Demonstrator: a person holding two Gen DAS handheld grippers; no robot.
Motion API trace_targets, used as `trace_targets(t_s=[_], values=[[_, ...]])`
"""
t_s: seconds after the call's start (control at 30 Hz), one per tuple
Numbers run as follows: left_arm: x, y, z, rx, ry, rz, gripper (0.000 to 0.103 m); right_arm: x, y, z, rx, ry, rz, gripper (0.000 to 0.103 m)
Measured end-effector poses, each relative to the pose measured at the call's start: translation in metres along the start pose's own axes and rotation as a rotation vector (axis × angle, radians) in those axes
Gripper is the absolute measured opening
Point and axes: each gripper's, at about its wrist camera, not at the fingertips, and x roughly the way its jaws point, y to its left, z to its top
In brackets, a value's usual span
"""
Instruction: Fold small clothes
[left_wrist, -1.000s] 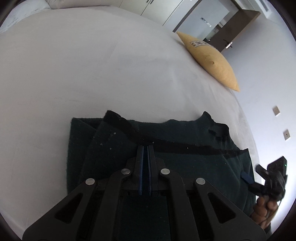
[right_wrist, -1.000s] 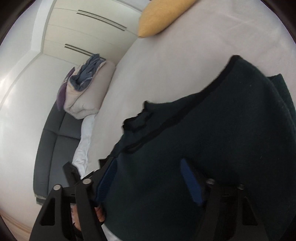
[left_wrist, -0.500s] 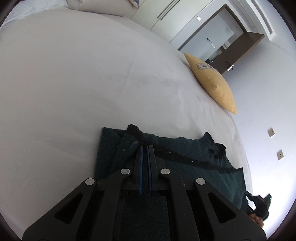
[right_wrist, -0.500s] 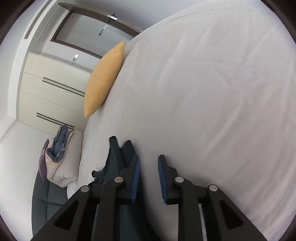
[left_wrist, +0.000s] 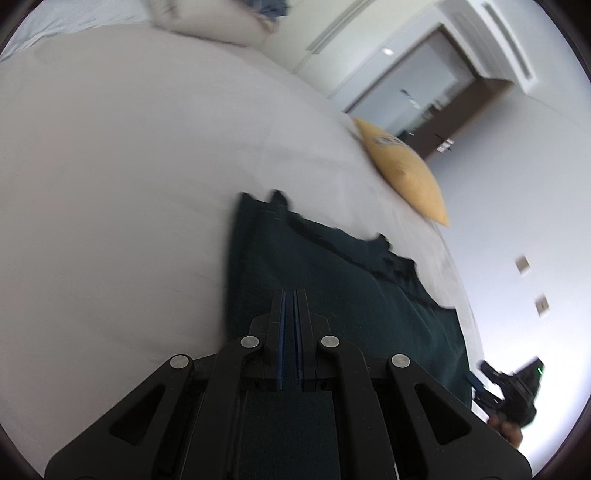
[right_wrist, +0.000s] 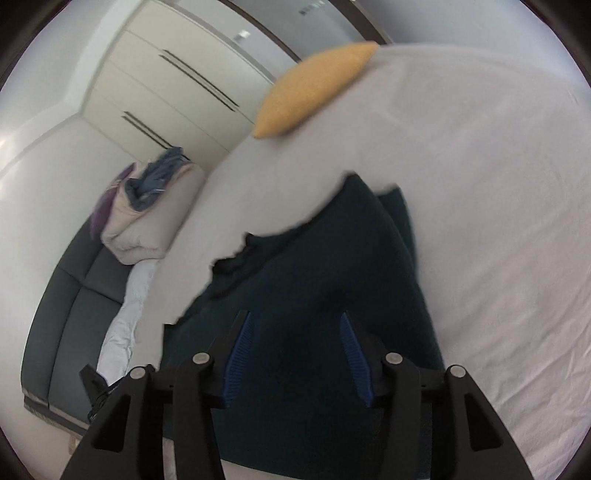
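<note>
One white bed (left_wrist: 129, 184) carries the dark green garment (left_wrist: 332, 288) folded near its edge, a yellow pillow (left_wrist: 402, 170) beyond, while the left gripper (left_wrist: 290, 325) hovers pinched together, holding nothing, and the right gripper (right_wrist: 295, 343) is opening, empty, above the cloth.

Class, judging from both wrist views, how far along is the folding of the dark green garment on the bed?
Done: the garment lies on the bed with one layer already folded over another. In hand: nothing clearly; the left gripper is shut over the cloth, seemingly on nothing, and the right gripper hovers above it, jaws opening, nothing between them. Left: any further folds and squaring up.
</note>
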Motion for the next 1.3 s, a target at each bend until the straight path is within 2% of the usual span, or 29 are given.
trace_targets(t_s=[0.03, 0.1, 0.17, 0.23, 0.27, 0.3, 0.33, 0.37, 0.43, 0.5, 0.6, 0.7, 0.77, 0.87, 0.9, 1.0, 1.07, 1.17, 1.3], values=[[0.005, -0.006, -0.003, 0.043, 0.019, 0.036, 0.004, 0.003, -0.005, -0.002, -0.001, 0.009, -0.025, 0.052], [0.018, -0.009, -0.010, 0.082, 0.060, 0.114, 0.004, -0.001, -0.023, -0.005, 0.021, -0.003, -0.040, 0.032], [0.019, 0.004, -0.017, 0.058, 0.056, 0.087, 0.004, 0.000, -0.035, -0.003, 0.063, -0.013, -0.011, 0.027], [0.017, 0.011, -0.020, 0.045, 0.049, 0.073, 0.003, -0.009, -0.044, -0.002, 0.096, -0.040, -0.018, 0.026], [0.013, 0.013, -0.021, 0.038, 0.046, 0.071, 0.003, -0.011, -0.044, -0.002, 0.092, -0.053, -0.049, 0.031], [0.013, 0.016, -0.022, 0.037, 0.044, 0.075, 0.003, -0.017, -0.044, -0.001, 0.084, -0.072, -0.118, 0.047], [0.011, 0.017, -0.022, 0.034, 0.041, 0.080, 0.003, -0.023, -0.047, -0.001, 0.099, -0.094, -0.178, 0.052], [0.009, 0.018, -0.021, 0.029, 0.036, 0.086, 0.004, -0.034, -0.055, -0.003, 0.126, -0.112, -0.185, 0.052], [0.005, 0.020, -0.020, 0.014, 0.031, 0.087, 0.004, -0.045, -0.054, -0.007, 0.155, -0.117, -0.137, 0.052], [0.002, 0.019, -0.018, 0.000, 0.026, 0.087, 0.004, -0.052, -0.038, -0.012, 0.097, -0.127, -0.146, 0.053], [-0.003, 0.014, -0.006, -0.002, 0.030, 0.103, 0.004, -0.048, -0.014, -0.016, 0.004, -0.119, -0.146, 0.062], [-0.008, 0.010, 0.012, 0.013, -0.001, 0.121, 0.004, -0.045, -0.001, -0.018, -0.025, -0.133, -0.120, 0.062], [-0.009, 0.007, 0.023, 0.023, -0.020, 0.130, 0.011, -0.047, 0.002, -0.018, -0.035, -0.138, -0.115, 0.062], [-0.006, 0.004, 0.035, 0.036, -0.027, 0.143, 0.050, -0.052, 0.001, -0.016, -0.063, -0.141, -0.123, 0.062], [-0.006, 0.003, 0.037, 0.037, -0.037, 0.142, 0.068, -0.051, 0.000, -0.012, -0.073, -0.139, -0.132, 0.062], [-0.001, -0.004, 0.046, 0.068, -0.054, 0.142, 0.070, -0.048, 0.000, 0.000, -0.097, -0.132, -0.141, 0.062], [0.008, -0.011, 0.051, 0.107, -0.027, 0.130, 0.070, -0.044, 0.001, 0.004, -0.118, -0.116, -0.159, 0.062], [0.023, -0.024, 0.055, 0.179, 0.029, 0.150, 0.069, -0.035, -0.001, 0.004, -0.134, -0.078, -0.182, 0.062], [0.029, -0.026, 0.053, 0.183, 0.050, 0.142, 0.068, -0.025, -0.004, 0.000, -0.141, -0.039, -0.198, 0.062]])
